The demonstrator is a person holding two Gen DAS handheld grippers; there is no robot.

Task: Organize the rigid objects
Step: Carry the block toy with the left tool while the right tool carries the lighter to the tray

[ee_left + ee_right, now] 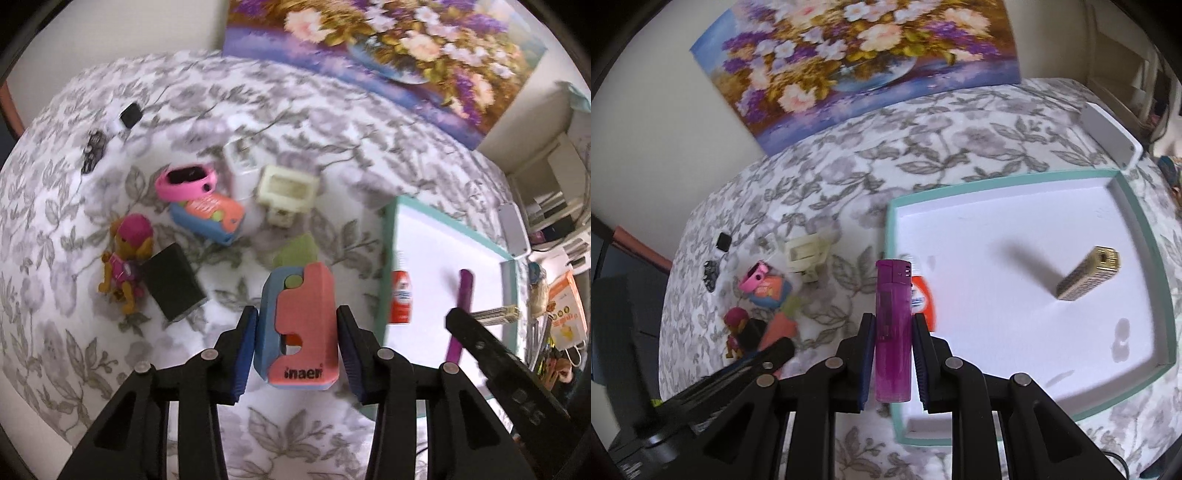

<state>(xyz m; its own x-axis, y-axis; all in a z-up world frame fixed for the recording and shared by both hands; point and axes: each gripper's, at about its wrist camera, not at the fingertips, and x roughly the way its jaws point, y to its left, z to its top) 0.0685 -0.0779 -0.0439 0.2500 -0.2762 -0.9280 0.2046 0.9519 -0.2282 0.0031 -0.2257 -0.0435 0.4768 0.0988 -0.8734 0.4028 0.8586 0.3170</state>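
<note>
My left gripper (297, 332) is shut on a coral-and-blue block toy (301, 325) with a green tip, held above the flowered cloth. My right gripper (893, 325) is shut on a purple lighter (892, 332), upright between the pads at the left rim of the teal tray (997, 184). Inside the white tray lie a gold lighter (1087, 273) and a red-and-white tube (400, 299). The purple lighter (461, 306) also shows over the tray in the left wrist view. A second coral-and-blue toy (210, 218) lies on the cloth under a pink toy (184, 181).
On the cloth to the left lie a puppy figure (127, 258), a black box (173, 284), a cream plastic piece (286, 188), a white adapter (240, 162) and two small black items (131, 114). A flower painting (849, 55) leans on the wall. A white box (1112, 136) sits beyond the tray.
</note>
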